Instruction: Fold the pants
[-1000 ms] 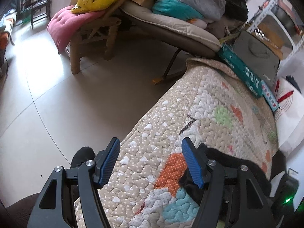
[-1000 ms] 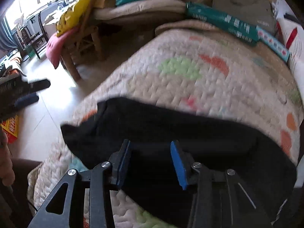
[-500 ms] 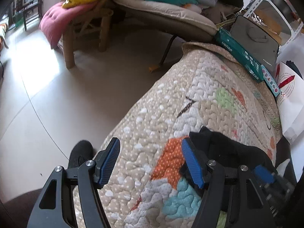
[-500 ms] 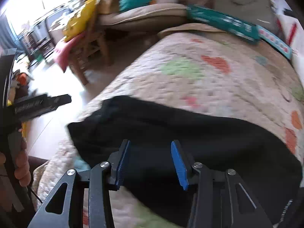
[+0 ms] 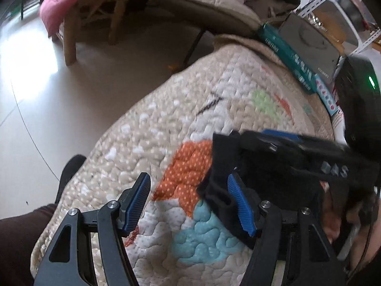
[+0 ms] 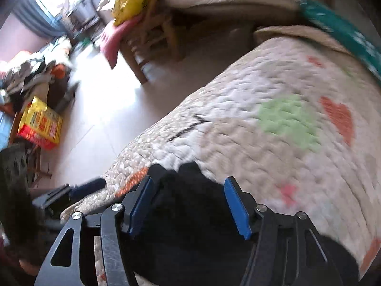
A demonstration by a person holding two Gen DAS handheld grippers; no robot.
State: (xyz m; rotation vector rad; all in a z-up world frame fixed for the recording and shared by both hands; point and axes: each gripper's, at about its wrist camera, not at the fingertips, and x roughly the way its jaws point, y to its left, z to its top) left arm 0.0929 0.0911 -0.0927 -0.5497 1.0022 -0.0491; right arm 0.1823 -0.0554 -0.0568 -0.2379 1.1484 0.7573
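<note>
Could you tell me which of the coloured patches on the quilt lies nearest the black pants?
The orange dotted patch: the black pants overlap its right edge in the left wrist view. The green patch sits apart, farther up the quilt.

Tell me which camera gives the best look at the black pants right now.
The left wrist view. There the black pants show a sharp, bunched end on the quilt, with the right gripper over them. The right wrist view shows only a blurred dark mass behind its open fingers.
</note>
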